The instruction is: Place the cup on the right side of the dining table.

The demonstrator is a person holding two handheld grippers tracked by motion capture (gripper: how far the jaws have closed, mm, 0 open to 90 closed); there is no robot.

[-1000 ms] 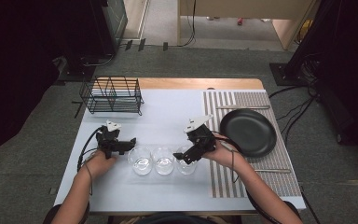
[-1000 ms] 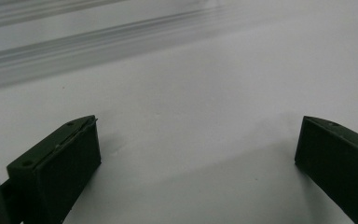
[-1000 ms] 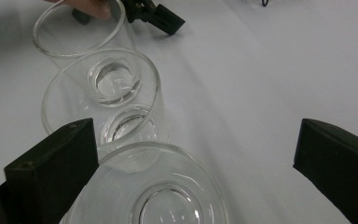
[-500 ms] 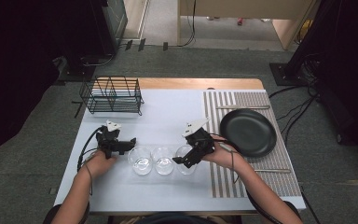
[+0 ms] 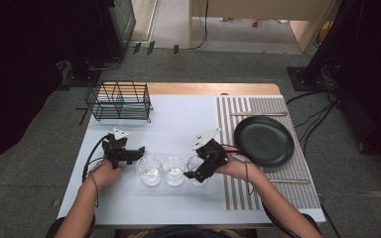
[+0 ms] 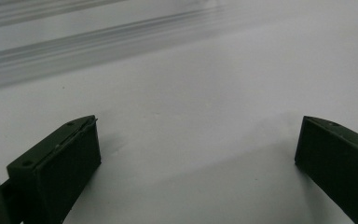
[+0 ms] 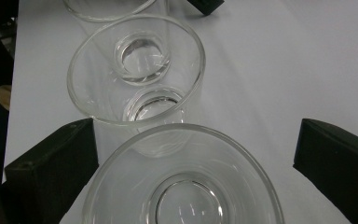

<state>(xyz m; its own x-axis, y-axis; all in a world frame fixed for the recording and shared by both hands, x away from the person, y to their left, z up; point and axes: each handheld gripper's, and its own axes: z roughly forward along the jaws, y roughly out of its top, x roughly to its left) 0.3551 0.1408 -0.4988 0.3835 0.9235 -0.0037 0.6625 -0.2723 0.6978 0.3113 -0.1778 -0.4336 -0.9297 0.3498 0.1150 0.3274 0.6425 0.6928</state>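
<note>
Here the right gripper straddles the nearest glass, jaws apart

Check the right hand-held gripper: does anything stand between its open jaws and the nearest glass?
Nothing visible does. The right hand-held gripper is open, and the nearest glass sits right between its jaws. The middle glass stands just beyond, in line behind it.

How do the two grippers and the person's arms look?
Both the left gripper and the right gripper are black, each with two flat, blocky black jaws and a pale three-cornered plate on top. A black cable trails from each. The forearms are bare; no sleeves show.
</note>
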